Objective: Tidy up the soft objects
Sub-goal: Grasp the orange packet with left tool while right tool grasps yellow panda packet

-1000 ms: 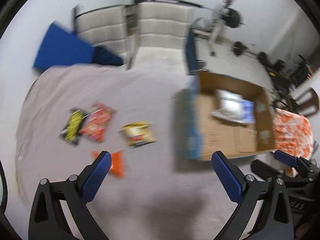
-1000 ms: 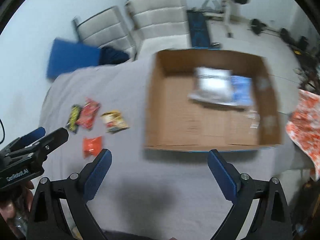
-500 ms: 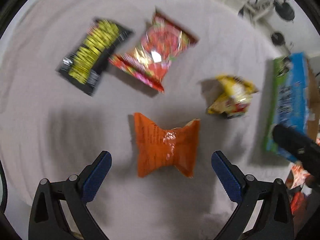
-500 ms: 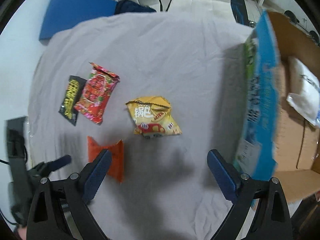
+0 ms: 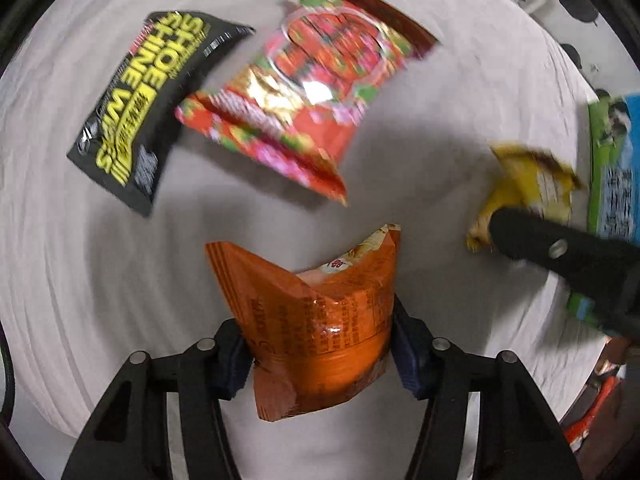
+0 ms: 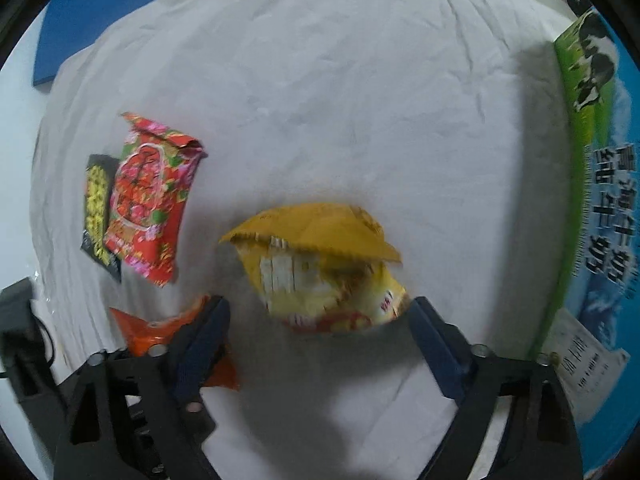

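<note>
My left gripper is shut on an orange snack bag, its blue pads pressing both sides. A red flowery bag and a black and yellow packet lie beyond it on the grey sheet. My right gripper is open, its jaws wide around a yellow snack bag with the right pad close to the bag. The yellow bag shows at the right of the left wrist view, behind the right gripper's finger. The orange bag shows low left in the right wrist view.
A cardboard box with a blue and green printed side stands at the right edge of the bed. A blue mat lies past the far left corner. The red bag overlaps the black packet.
Both grippers moved down to the sheet. The left one closed on the orange bag. The right one came down around the yellow bag, still open.
</note>
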A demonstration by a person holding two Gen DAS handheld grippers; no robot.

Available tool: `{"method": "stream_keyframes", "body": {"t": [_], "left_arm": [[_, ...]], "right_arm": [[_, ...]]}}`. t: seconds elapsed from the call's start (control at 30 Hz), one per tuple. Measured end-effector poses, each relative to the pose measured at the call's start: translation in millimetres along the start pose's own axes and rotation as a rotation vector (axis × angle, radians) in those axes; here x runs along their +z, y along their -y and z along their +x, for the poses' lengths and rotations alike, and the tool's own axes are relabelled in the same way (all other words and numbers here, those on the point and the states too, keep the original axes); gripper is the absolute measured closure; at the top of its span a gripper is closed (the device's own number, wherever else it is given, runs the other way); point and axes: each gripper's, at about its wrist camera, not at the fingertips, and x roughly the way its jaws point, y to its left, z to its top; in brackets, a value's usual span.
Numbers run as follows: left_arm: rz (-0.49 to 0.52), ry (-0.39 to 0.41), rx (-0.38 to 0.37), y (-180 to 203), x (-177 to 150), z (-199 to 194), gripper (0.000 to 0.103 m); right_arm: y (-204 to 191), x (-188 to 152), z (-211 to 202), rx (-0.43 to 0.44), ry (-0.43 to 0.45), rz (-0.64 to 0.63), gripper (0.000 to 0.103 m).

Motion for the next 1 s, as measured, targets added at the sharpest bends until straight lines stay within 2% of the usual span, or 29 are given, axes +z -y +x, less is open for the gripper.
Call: {"method": "stream_keyframes", "body": {"t": [0.1,0.4,0.67,0.77,0.8,1.0], "left_arm": [[-0.020,0.019,-0.003,-4.5,7.5,-2.2,0.047],[-0.024,0.062,0.018,-7.1,19.8,-4.1,0.047],[-0.013,0.081,0.035,-4.3,24.7,-7.5,0.053],[-0.014,0.086,0.036,-2.5,23.1,-7.6,0.054],[-0.014,0.087,0.037,-1.6,32.0,-19.2,0.055],[-0.019,0.109,0.034,-4.2,21.4,-38.0,0.055]], "right_arm": [[2.0,5.9,6.8,-0.021,-0.002,0.012,0.032],[10.1,15.5,9.6,-0.034,0.006,0.031,0.038],[-0.2,13.6,3.1,-0.077,0.006,-0.007,0.056],[-1.3,12.8,-0.7,-0.079,0.007,-0.015,0.058],[-0.7,12.0,-2.1,-0.077,0.004,-0.015,0.058],[-5.3,-9.1,-18.2,-0.065,0.017,-0.047,0.059]]}}
